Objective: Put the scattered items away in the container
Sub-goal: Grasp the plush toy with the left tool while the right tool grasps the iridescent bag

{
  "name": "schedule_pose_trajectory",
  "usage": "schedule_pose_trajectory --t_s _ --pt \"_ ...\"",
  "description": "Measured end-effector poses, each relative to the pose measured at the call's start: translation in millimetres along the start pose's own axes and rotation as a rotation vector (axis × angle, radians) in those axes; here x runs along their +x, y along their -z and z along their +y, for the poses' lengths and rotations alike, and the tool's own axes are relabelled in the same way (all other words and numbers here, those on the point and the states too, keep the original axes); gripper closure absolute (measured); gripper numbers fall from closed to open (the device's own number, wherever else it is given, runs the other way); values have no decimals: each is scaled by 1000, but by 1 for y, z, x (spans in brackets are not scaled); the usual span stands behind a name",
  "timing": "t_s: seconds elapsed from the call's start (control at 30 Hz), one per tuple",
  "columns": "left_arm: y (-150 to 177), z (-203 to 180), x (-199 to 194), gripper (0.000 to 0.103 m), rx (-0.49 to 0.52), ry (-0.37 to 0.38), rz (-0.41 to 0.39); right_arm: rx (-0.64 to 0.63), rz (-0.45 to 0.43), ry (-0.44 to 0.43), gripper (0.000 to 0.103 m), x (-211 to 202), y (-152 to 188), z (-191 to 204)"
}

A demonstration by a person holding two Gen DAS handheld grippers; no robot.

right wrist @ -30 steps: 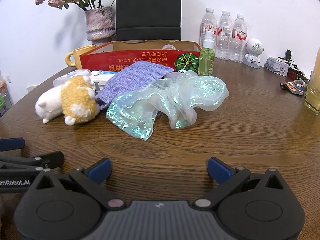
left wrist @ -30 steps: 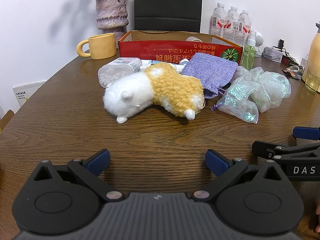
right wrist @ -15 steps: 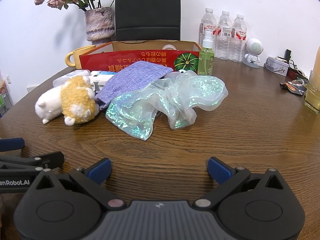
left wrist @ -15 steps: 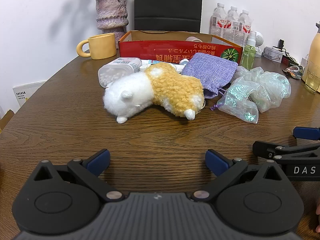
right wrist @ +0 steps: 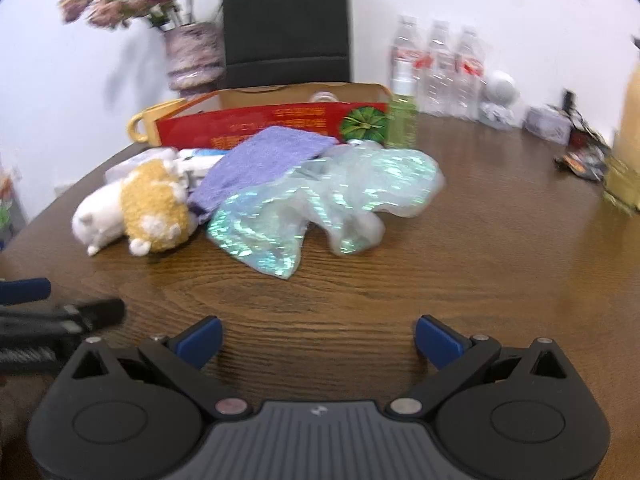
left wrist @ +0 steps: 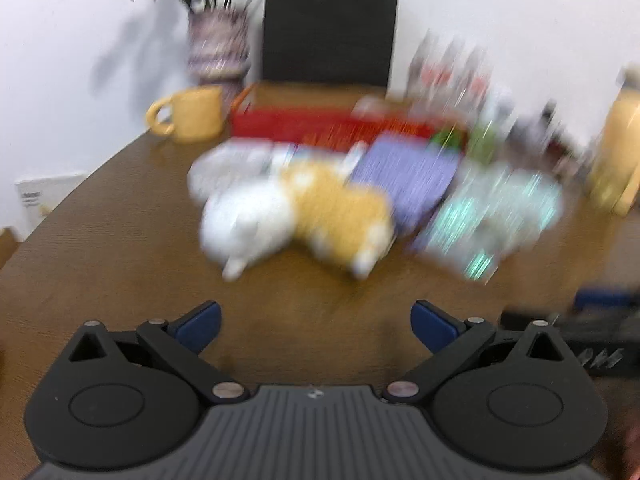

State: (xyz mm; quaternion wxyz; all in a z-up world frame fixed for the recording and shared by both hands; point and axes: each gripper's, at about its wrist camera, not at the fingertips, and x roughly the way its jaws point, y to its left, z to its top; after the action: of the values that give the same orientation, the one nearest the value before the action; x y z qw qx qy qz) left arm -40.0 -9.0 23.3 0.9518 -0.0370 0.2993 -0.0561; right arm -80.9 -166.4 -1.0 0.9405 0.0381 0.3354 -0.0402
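Note:
A white and yellow plush toy (left wrist: 292, 220) (right wrist: 140, 210) lies on the wooden table beside a purple cloth pouch (left wrist: 404, 176) (right wrist: 264, 158) and a crumpled iridescent film bag (left wrist: 492, 216) (right wrist: 324, 204). Behind them stands the red cardboard box (left wrist: 320, 124) (right wrist: 272, 122), open at the top. A white pill bottle (left wrist: 228, 164) lies behind the plush. My left gripper (left wrist: 316, 322) hovers open, short of the plush. Open too, my right gripper (right wrist: 318, 338) hangs in front of the film bag. The left wrist view is motion-blurred.
A yellow mug (left wrist: 188, 116) and a flower vase (left wrist: 218, 46) stand at the back left, a dark chair back (right wrist: 286, 26) behind the box. Water bottles (right wrist: 438, 68), a green spray bottle (right wrist: 402, 118), a small white robot figure (right wrist: 498, 98) and a yellow jug (left wrist: 618, 156) stand on the right.
Both grippers have lifted and tilted, so the scene sits lower in each view and looks blurred. Nothing on the table has moved; both grippers remain open.

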Motion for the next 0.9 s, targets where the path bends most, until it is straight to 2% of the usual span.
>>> schedule_pose_trajectory --t_s 0.1,0.13,0.2,0.27,0.37,0.43,0.53,0.67,0.7,0.77,0.8,0.83,0.9 --pt "-26 9 4 0 -121 118 -50 68 -59 -12 0 -13 -14 -14" --pt "-38 10 16 0 -172 106 -13 88 -90 -25 0 -17 -23 -19" --pt "-52 5 42 0 -200 58 62 106 -132 -35 0 -17 -41 -28" --pt "-63 -5 66 0 -174 5 102 110 -164 -37 0 -13 -57 -36" --pt "-62 -19 82 11 -68 -86 86 85 -108 15 3 13 -79 -38" --pt "-50 -16 80 15 -31 -84 92 94 -84 8 4 29 -87 -35" --pt "-28 4 62 18 -61 -56 100 79 -36 -59 7 51 -88 -28" --pt "-26 23 37 18 -88 -71 87 16 0 -17 7 70 -81 -9" --pt "-30 23 32 15 -91 -62 76 5 4 -2 7 72 -82 -4" --pt "-40 16 28 1 -82 11 37 -26 -18 -19 7 68 -84 7" --pt "-44 9 31 0 -71 36 14 -58 -21 -24 8 69 -85 13" --pt "-47 2 37 0 -52 23 18 -90 -13 -19 8 73 -84 19" --pt "-53 -11 54 4 -14 -6 33 -89 29 -7 31 85 -82 20"
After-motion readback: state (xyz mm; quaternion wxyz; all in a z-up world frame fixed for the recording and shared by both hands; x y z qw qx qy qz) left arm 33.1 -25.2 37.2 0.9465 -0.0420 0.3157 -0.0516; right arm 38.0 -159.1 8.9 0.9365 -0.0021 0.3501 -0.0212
